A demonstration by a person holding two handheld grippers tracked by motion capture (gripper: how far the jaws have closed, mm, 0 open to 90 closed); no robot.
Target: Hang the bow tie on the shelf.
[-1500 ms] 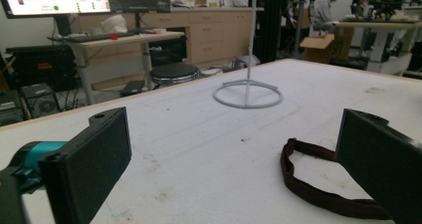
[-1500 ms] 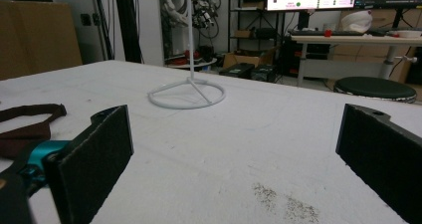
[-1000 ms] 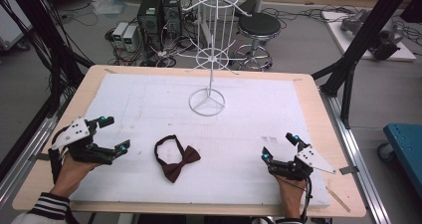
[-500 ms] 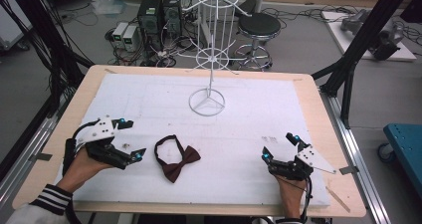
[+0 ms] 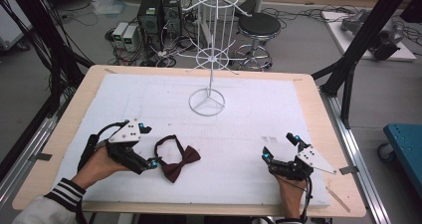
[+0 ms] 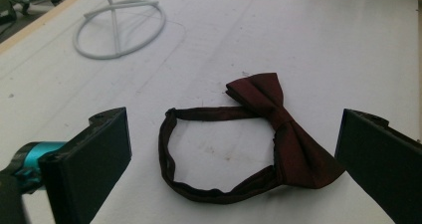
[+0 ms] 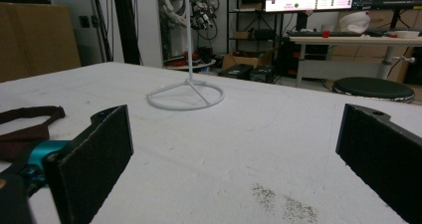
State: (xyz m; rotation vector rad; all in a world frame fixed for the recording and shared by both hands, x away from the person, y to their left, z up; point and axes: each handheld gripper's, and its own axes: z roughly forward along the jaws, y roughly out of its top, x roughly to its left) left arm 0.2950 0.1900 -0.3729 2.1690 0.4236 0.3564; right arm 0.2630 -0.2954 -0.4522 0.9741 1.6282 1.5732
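A dark red bow tie with its strap loop lies flat on the white mat, left of centre near the front. My left gripper is open just left of it, its jaws standing to either side of the strap loop without touching it. The left gripper view has the bow tie lying between and ahead of the spread jaws of the left gripper. At the front right my right gripper rests open and holds nothing. In its own view the right gripper faces bare mat, with the bow tie at far left.
A white wire display stand rises from a ring base at the mat's back centre, also in the left gripper view and the right gripper view. The white mat covers a wooden table. Beyond it are a stool and computers.
My left gripper has moved right across the mat, up to the bow tie's strap. The right gripper and the bow tie have stayed still.
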